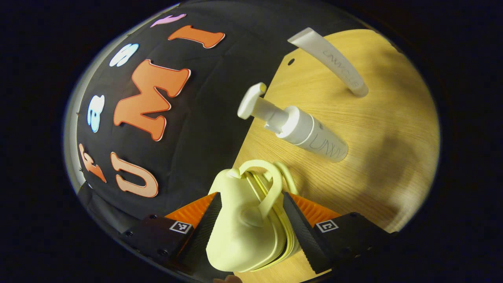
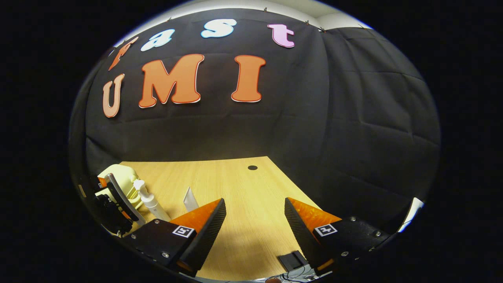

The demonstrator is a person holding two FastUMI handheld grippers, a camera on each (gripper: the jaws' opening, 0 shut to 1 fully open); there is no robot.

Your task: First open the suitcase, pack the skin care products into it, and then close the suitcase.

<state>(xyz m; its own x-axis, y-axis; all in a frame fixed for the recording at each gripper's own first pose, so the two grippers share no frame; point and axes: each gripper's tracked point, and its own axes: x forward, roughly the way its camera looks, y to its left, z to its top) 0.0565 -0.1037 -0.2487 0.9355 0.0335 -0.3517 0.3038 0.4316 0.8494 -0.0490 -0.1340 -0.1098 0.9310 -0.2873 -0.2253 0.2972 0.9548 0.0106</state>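
A pale yellow-green suitcase [image 1: 243, 220], small and plain with a matching handle and a thin brighter yellow seam between its halves, stands on a light honey-coloured wood-grain surface [image 1: 377, 129] with one small dark round hole. On the surface stand a white pump bottle [image 1: 292, 125] and a white tube [image 1: 330, 59], each with faint grey lettering. Behind the surface hangs a black cloth wall [image 2: 346, 118], and a small black block [image 2: 290, 260] lies at the near edge.
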